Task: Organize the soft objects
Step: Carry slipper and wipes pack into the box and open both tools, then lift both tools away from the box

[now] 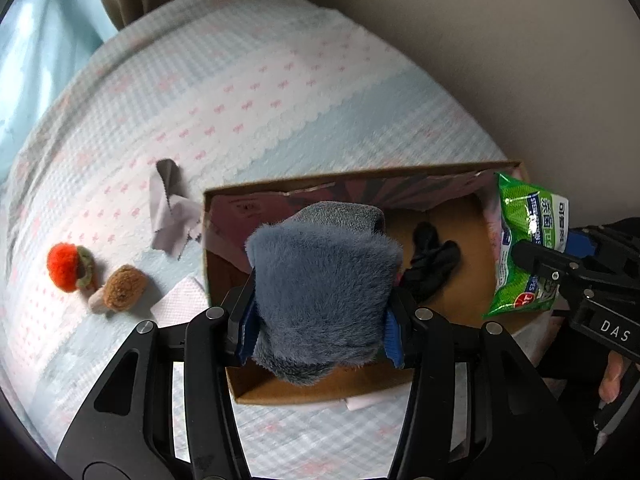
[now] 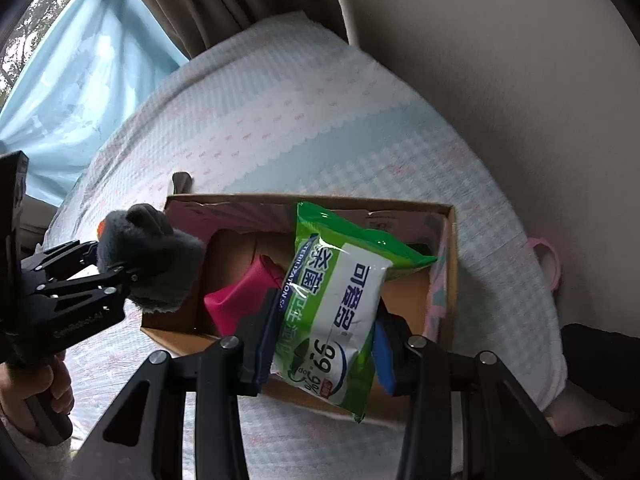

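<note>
My left gripper (image 1: 320, 320) is shut on a fuzzy grey-blue plush item (image 1: 320, 288) and holds it over the left part of a cardboard box (image 1: 280, 394). It also shows in the right wrist view (image 2: 148, 256). My right gripper (image 2: 324, 356) is shut on a green wet-wipe pack (image 2: 336, 304), held over the box's (image 2: 448, 280) right side. The pack shows in the left wrist view (image 1: 524, 240). Inside the box lie a black cloth (image 1: 432, 264) and a pink pouch (image 2: 240, 300).
The box stands on a bed with a checked blue and pink cover (image 1: 240, 92). Left of the box lie an orange pom-pom toy (image 1: 64, 264), a brown mushroom plush (image 1: 120, 288) and a grey cloth (image 1: 172, 208). A wall (image 1: 500, 40) runs along the right.
</note>
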Demonstrator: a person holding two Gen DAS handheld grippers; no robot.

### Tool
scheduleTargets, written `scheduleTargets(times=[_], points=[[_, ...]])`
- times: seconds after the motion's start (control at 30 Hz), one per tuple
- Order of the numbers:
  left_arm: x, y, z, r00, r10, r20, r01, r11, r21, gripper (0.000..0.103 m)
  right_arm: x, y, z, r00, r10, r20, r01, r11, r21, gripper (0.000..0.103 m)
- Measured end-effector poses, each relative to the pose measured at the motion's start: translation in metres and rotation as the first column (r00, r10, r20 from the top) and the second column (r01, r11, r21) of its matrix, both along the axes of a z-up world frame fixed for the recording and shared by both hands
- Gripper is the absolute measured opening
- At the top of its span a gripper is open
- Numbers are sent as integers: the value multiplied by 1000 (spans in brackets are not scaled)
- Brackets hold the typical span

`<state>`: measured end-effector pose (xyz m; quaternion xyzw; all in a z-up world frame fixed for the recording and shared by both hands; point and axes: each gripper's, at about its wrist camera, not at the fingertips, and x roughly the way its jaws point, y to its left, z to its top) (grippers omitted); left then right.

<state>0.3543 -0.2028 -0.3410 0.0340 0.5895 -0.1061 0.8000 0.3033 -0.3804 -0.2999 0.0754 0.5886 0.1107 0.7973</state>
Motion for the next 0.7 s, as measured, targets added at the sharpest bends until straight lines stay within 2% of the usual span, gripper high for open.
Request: scheduleTargets(times=[0.2, 0.27, 0.33, 0.37, 0.43, 0.47, 0.5, 0.7], points=[[2, -7, -19, 998, -38, -59, 40, 999, 32, 46, 16, 0, -23, 998, 9, -64, -7, 1000, 29, 38], [3, -10, -21, 996, -61, -71, 63, 998, 23, 59, 21, 0, -26, 997, 17, -74, -15, 999, 31, 38], [3, -18, -22, 994, -91, -63, 95, 994, 56, 92, 27, 2, -30, 995, 31, -92, -30, 999, 13, 39], [3, -22, -24, 992, -112, -50, 117, 987, 110, 100, 30, 3, -33, 994, 36, -102, -35, 999, 5, 43], [-1, -27, -24, 988, -150, -35, 154, 977, 145, 103, 35, 2, -35, 992, 47, -116, -48, 999, -3, 77], [-3, -28, -25, 986, -161, -44, 165, 976, 144, 103, 35, 2, -36, 992, 51, -115, -52, 999, 0, 98], [-3, -28, -26, 985, -162, -52, 168, 975, 143, 103, 36, 1, -36, 992, 57, -112, -56, 998, 10, 102], [-2, -20, -29, 991, -111, -79, 120, 985, 121, 103, 39, 2, -39, 991, 64, -115, -61, 998, 34, 102]])
